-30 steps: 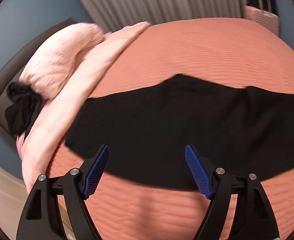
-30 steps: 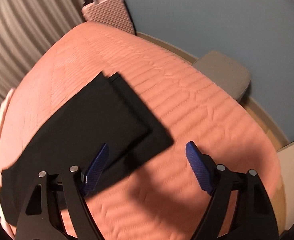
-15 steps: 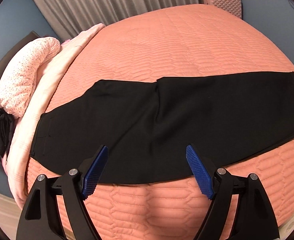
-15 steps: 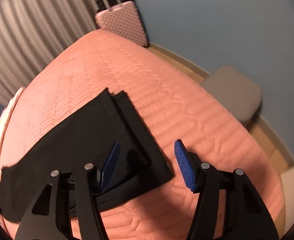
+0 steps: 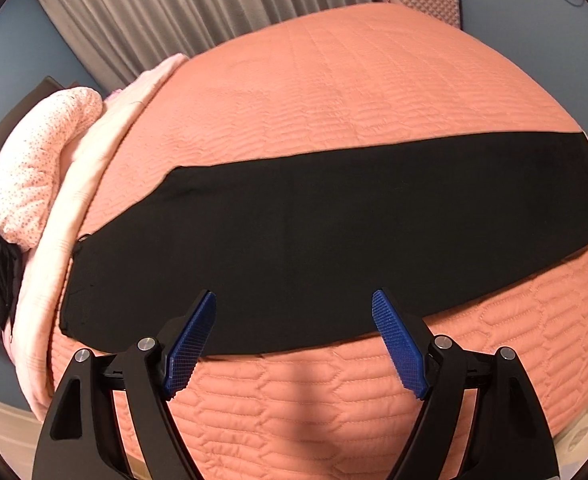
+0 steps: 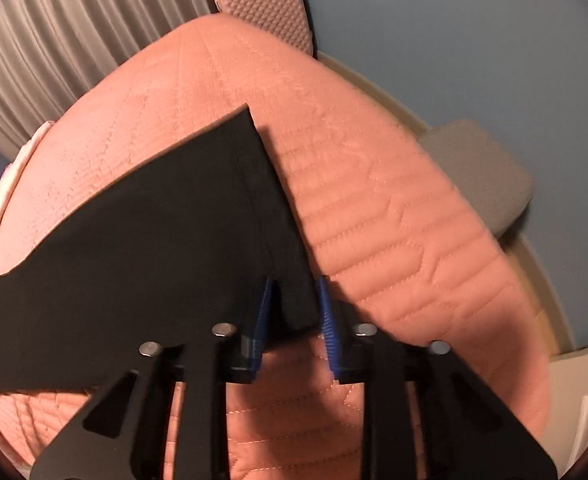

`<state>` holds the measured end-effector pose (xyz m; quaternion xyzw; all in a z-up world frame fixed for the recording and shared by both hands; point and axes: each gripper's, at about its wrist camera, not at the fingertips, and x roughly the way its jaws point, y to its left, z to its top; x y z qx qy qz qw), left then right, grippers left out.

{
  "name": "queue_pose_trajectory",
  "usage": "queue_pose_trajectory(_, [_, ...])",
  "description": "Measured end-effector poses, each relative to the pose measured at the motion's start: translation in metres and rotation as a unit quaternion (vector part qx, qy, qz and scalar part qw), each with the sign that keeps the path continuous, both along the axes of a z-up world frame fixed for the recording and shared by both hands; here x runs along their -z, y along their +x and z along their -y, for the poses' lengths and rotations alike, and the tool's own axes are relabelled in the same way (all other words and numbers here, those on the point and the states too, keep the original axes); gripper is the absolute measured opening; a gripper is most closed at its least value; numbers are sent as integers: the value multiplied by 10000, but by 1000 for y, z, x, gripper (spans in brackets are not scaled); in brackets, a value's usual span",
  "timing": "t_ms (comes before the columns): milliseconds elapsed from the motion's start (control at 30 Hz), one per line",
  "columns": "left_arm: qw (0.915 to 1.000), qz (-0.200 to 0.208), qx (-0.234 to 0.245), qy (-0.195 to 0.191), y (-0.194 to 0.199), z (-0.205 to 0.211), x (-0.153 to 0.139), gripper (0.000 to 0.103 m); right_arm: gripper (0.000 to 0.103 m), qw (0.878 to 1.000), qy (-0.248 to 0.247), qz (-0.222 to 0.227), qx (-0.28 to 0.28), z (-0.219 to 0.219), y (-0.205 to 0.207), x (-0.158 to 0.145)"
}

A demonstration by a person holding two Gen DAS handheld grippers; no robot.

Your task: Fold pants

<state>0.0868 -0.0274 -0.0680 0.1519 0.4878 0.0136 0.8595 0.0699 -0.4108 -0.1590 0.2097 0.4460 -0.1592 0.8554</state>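
- This is a bedroom in a home: a wide bed (image 5: 374, 92) fills most of both views, covered by a salmon-pink quilted bedspread (image 6: 374, 200).
- At the left end of the bed lie a pale pink folded blanket (image 5: 94, 168) and a speckled pink pillow (image 5: 34, 160).
- Grey pleated curtains (image 5: 182, 4) hang along the far wall.
- A pink hard-shell suitcase (image 6: 266, 4) with a raised handle stands at the far side of the bed.
- The walls (image 6: 454, 40) are painted blue.
- A grey padded stool (image 6: 482, 168) sits on the floor to the right of the bed.
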Motion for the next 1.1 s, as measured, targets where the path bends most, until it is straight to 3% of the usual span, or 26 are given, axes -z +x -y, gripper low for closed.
queue_pose_trajectory(67, [9999, 95, -5, 59, -3, -2, -3, 78, 52, 9994, -10, 283, 198, 5, -19, -14])
queue_pose_trajectory(133, [9998, 182, -23, 124, -7, -7, -3, 84, 61, 9990, 8, 196, 393, 8, -36, -13])
queue_pose_trajectory(200, [9996, 147, -107, 203, -8, -14, 2, 84, 61, 9981, 385, 350, 341, 2, -52, -16])
queue_pose_trajectory(267, [9994, 47, -246, 251, -7, -23, 11, 84, 60, 9976, 374, 572, 139, -13, -57, -19])
queue_pose_trajectory(333, [9989, 12, -411, 231, -6, -34, 19, 84, 59, 9995, -223, -57, -206, -35, -45, -6])
queue_pose_trajectory(367, [9984, -24, -509, 260, -5, -41, 25, 84, 59, 9992, -275, -78, -266, -42, -44, -7])
queue_pose_trajectory(433, [9967, -70, -680, 439, -3, -55, 37, 84, 58, 9974, -34, 517, -508, -54, -45, -23])
queue_pose_trajectory(467, [9953, -115, -791, 550, -1, -64, 44, 84, 58, 9968, -85, 518, -603, -59, -39, -22])
queue_pose_trajectory(533, [9919, -415, -1085, 505, 4, -90, 64, 84, 57, 9956, -263, -197, -875, -65, -12, -1])
queue_pose_trajectory(567, [9898, -522, -1261, 417, 6, -103, 71, 84, 58, 9956, -266, -273, -856, -67, -8, 0])
queue_pose_trajectory(633, [9862, -660, -1499, 253, 11, -131, 85, 86, 58, 9960, -220, 85, -857, -71, -9, -13])
queue_pose_trajectory(700, [9850, -655, -1599, -14, 13, -151, 89, 93, 58, 9954, -442, -356, -777, -74, -6, -5])
queue_pose_trajectory(733, [9839, -622, -1678, -34, 14, -157, 86, 93, 58, 9967, -221, -477, -624, -71, -12, -4])
queue_pose_trajectory(800, [9841, -420, -1721, 138, 11, -160, 71, 92, 58, 9971, 595, 23, -477, -66, -34, -10])
queue_pose_trajectory(833, [9851, -329, -1680, 168, 10, -159, 65, 92, 63, 9943, 940, 263, -433, -65, -45, -8])
queue_pose_trajectory(867, [9860, -271, -1636, 175, 7, -157, 59, 92, 70, 9927, 1096, 314, -393, -64, -48, -3])
queue_pose_trajectory(933, [9883, -151, -1517, 91, 1, -149, 47, 92, 69, 9881, 1475, 359, -265, -54, -48, 15])
queue_pose_trajectory(1100, [9946, 28, -1030, 131, -16, -105, 27, 92, 74, 9598, 2454, 1332, 271, -20, -46, 37])
